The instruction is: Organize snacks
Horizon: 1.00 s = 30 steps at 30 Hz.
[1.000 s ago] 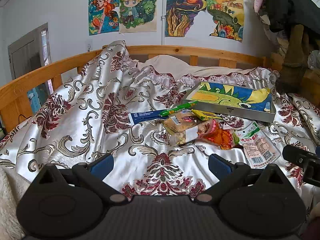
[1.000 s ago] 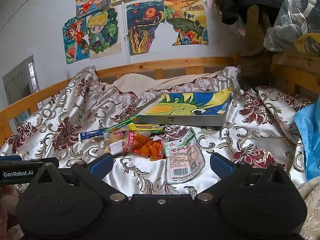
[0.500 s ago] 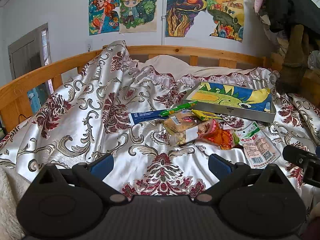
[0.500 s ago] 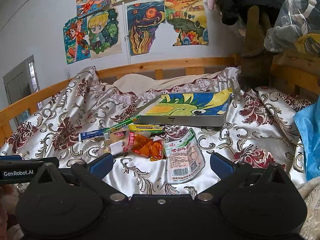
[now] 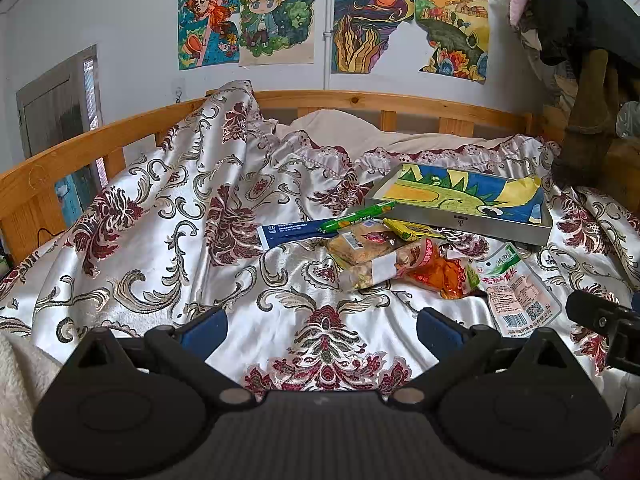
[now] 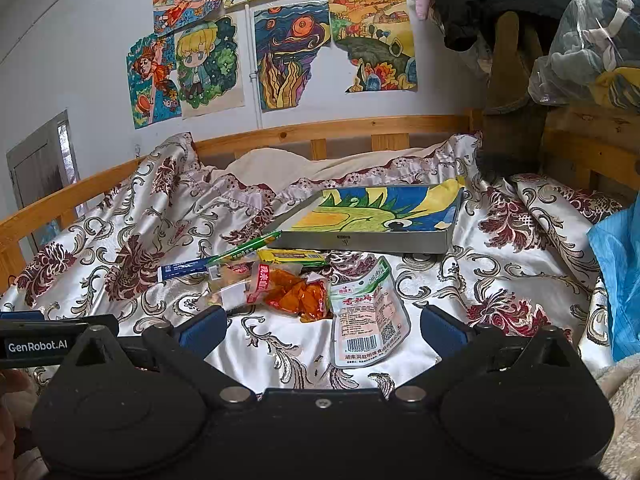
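From the left wrist view, the left hand-held gripper point(image 5: 322, 326) hung spread above the bedspread point(image 5: 160, 248), snack packets point(image 5: 404, 256) heaped ahead beside the tray point(image 5: 480, 222). From the right wrist view, the right hand-held gripper point(image 6: 323, 326) gaped empty just short of the white pouch point(image 6: 366, 316).

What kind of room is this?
Most likely a child's bedroom: a wooden bed frame, a patterned bedspread with snack packets on it, and colourful drawings taped on the wall.
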{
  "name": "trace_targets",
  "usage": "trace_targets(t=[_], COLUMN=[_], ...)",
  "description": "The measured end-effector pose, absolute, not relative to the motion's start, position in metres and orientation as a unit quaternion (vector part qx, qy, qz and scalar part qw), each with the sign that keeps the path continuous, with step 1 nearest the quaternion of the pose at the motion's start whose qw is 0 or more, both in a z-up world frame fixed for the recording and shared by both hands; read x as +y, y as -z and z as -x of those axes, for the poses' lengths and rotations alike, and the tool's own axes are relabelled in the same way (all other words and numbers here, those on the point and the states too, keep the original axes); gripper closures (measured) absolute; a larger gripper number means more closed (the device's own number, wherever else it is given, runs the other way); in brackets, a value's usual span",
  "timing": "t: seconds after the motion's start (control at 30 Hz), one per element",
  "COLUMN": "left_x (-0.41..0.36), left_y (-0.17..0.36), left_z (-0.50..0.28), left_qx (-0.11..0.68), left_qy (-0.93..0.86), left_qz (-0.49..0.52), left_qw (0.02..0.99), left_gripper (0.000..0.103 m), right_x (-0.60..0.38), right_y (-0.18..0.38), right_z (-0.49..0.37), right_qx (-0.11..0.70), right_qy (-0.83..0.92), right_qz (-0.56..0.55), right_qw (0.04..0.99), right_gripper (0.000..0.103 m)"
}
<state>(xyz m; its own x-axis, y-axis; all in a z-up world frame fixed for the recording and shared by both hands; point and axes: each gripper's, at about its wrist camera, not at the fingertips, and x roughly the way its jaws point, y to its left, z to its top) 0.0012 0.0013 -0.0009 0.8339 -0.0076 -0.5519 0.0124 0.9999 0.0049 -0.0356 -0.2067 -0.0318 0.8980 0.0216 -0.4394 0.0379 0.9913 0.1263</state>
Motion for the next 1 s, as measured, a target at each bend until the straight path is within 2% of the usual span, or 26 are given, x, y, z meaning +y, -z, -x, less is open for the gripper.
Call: trace_targets(t=[0.53, 1.0], left_x=[0.003, 0.001], left_y=[0.002, -0.005], left_z=[-0.002, -0.054], left_qx=[0.291, 0.375], left_qy=[0.0, 0.037], left_qz=[-0.005, -0.022], left_qw=[0.957, 0.926], left_gripper=[0.0, 0.0], right_x=[-0.207, -0.214], right_y=[0.032, 0.021], right_z=[0.035, 0.004], right_qx=[0.227, 0.268], right_qy=[0.005, 0.007], right_qz=[-0.067, -0.059], right_qw=[0.972, 0.962], right_gripper=[0.001, 0.001])
